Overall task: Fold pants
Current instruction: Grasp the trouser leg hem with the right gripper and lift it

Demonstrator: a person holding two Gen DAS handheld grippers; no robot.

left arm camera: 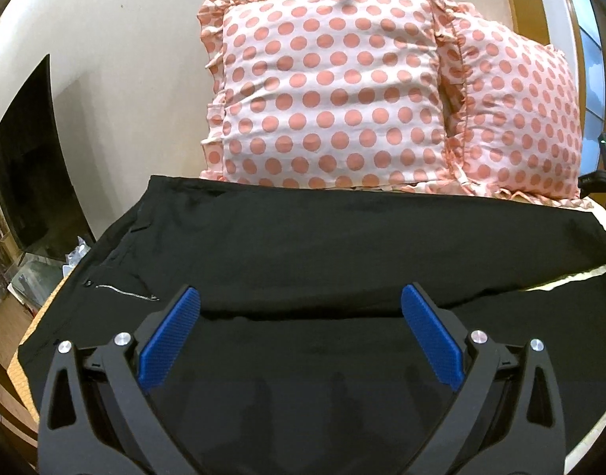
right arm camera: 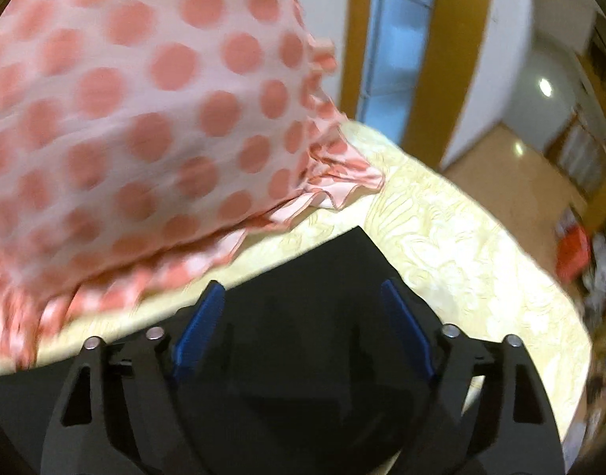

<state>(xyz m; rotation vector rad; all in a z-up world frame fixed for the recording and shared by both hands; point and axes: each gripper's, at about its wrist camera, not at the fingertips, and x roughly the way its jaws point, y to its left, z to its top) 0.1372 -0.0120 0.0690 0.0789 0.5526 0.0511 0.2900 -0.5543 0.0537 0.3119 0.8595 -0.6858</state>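
Left wrist: black pants [left arm camera: 342, 245] spread flat, legs parted.

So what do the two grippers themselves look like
Both match: the left gripper and right gripper have black angular frames with triangular cut-outs, silver round bolt heads at the joints, and flat blue textured pads inside each finger. No cables, markings or sleeves show.

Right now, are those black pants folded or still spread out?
Spread out. The pants lie flat across the bed, with both legs side by side and a strip of bed showing between them.
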